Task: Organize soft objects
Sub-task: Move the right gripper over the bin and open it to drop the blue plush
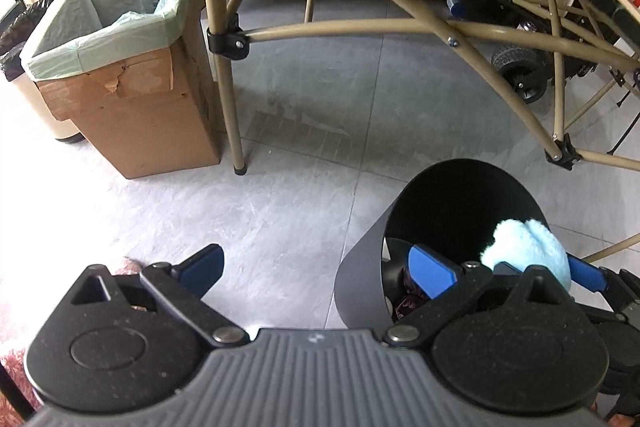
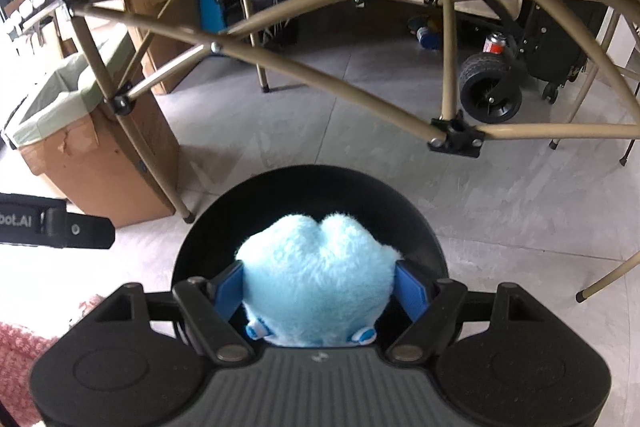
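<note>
Grey tiled floor (image 2: pixel 520 211), drop-off step at the black bin (image 2: pixel 212 227).
Right gripper (image 2: pixel 318 287) pinches the blue plush toy (image 2: pixel 316 267) over the bin, lower centre; left gripper (image 1: pixel 320 267) spread, empty. Next: let go.

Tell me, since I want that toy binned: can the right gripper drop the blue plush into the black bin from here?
Probably yes. The right gripper holds the blue plush right above the black bin, whose open mouth looks unobstructed.

Cardboard box (image 1: pixel 132 115) lined with green bag (image 1: pixel 100 15), beside tan folding-table leg (image 1: pixel 224 67); black wheel (image 2: pixel 490 89) beyond.
</note>
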`<state>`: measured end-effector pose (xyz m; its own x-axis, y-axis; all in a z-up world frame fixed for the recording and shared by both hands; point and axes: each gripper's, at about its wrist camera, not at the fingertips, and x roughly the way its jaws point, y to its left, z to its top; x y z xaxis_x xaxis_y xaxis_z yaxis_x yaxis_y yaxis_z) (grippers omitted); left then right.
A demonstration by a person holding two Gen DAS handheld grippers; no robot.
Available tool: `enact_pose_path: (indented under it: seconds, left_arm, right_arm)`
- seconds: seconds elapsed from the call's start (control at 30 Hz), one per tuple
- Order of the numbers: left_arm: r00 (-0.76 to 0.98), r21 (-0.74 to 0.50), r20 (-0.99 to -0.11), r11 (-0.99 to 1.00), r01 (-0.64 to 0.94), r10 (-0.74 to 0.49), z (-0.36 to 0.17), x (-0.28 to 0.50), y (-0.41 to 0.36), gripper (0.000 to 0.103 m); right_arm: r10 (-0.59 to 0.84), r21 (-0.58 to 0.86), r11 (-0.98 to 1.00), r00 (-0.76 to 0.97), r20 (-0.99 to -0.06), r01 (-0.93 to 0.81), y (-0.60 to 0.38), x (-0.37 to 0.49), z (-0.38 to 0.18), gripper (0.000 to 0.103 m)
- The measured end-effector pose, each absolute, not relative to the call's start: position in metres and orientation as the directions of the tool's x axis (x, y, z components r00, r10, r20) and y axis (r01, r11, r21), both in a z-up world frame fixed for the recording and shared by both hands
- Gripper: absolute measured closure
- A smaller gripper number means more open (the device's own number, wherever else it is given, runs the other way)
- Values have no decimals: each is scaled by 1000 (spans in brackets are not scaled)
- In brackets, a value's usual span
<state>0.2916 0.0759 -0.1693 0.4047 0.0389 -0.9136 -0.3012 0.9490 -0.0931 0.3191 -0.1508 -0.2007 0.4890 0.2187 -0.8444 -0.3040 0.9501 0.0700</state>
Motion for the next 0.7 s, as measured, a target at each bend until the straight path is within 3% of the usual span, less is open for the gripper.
enact_pose_path:
  seconds: [0.5, 0.7]
  left_arm:
    - [384, -72, -922, 948, -309, 55, -173, 292, 75, 2]
    - [383, -71, -922, 948, -311, 57, -173, 292, 75, 2]
  right_arm:
    - [216, 83, 950, 441, -871, -302, -151, 321, -213, 21]
    - [224, 87, 946, 439, -870, -311, -151, 321, -213, 0]
